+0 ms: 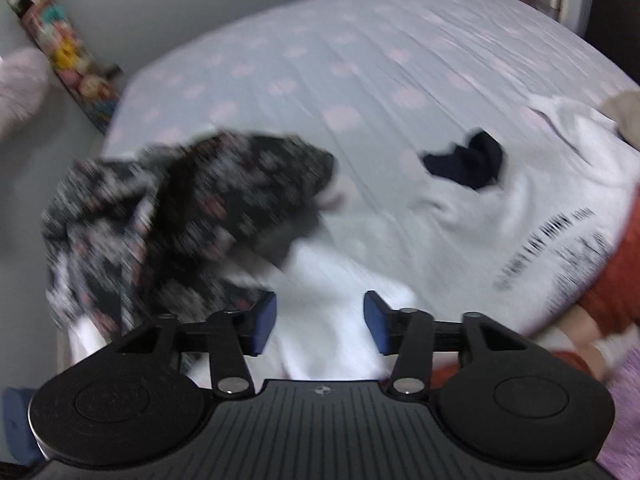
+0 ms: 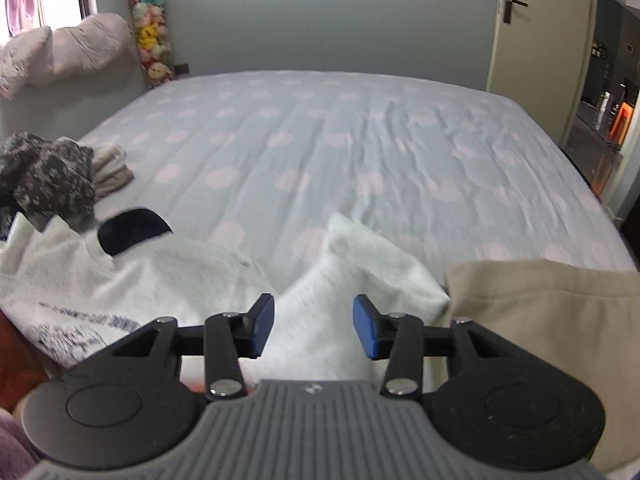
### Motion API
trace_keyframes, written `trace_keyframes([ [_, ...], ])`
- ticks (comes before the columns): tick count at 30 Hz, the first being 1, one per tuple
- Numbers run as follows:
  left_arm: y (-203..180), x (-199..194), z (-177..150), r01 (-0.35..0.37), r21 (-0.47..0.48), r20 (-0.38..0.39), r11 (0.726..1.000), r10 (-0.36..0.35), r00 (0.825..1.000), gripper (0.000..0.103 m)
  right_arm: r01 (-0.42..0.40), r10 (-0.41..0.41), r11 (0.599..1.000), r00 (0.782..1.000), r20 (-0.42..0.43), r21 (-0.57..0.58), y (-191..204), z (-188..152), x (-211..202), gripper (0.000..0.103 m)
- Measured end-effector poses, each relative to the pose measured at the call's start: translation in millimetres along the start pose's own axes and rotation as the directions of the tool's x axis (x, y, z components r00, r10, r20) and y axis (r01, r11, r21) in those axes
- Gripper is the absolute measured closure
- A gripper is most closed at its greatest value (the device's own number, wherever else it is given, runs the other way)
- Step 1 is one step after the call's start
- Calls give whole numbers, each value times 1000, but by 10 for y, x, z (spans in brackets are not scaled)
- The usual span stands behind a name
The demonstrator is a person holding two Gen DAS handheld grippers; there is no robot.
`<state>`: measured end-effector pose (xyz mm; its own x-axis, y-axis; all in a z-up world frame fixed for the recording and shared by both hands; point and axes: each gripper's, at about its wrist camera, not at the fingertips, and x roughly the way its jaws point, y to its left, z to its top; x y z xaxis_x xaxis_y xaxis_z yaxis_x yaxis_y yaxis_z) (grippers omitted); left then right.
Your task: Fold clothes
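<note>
We see the white sweatshirt [image 2: 132, 284] spread on the bed [image 2: 320, 140], its sleeve under our right gripper [image 2: 314, 326], jaws apart and empty; our left gripper [image 1: 320, 322] likewise gapes over white fabric.

Grey wall [image 2: 280, 20] behind polka-dot bed [image 2: 320, 140] — open door [image 2: 540, 40] at right.

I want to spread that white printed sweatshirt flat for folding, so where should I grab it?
Take the white sweatshirt by its sleeve, which sticks out toward the right gripper. Come from the near edge of the bed, pinching near the free cuff end. The jaws are open, with the sleeve lying straight ahead of them.
</note>
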<state>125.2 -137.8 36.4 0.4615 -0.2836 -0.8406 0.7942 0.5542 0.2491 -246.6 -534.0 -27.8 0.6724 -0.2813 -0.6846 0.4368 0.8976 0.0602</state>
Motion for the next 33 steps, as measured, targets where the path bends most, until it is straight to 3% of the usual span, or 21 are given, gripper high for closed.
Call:
trace_keyframes([
  [9,544,377,565,-195,7,86,981,193,977,56,-93,93,996,995,-32,4,320,106,354,50],
  [13,774,733,813,-235,-6,48,972,235,971,56,-119,121,992,991,-52,39,403,114,499,50],
  [16,897,1015,944,-219,-23,6,975,219,976,56,-126,130,990,990,-62,68,447,96,576,50],
  [18,937,1159,986,-207,-28,-10,978,207,978,66,-128,134,988,989,-66,91,463,72,622,50],
  [19,955,1215,996,-205,-36,-17,978,205,979,90,-128,135,986,989,-68,103,471,58,643,50],
  [20,990,1246,1007,-197,-62,-22,978,196,980,100,-129,137,985,988,-70,116,476,46,666,50],
  [23,1124,1177,1024,-190,-150,3,970,193,981,101,-131,143,980,987,-79,147,491,10,737,50],
  [28,1613,753,1114,-281,-287,55,916,309,949,102,-130,149,977,983,-105,167,524,-27,885,50],
  [31,2026,434,1122,-352,-401,59,846,408,911,102,-137,157,977,981,-111,166,551,-16,945,50],
  [33,2269,249,1099,-407,-464,51,787,482,875,102,-138,157,977,981,-112,160,561,1,969,50],
])
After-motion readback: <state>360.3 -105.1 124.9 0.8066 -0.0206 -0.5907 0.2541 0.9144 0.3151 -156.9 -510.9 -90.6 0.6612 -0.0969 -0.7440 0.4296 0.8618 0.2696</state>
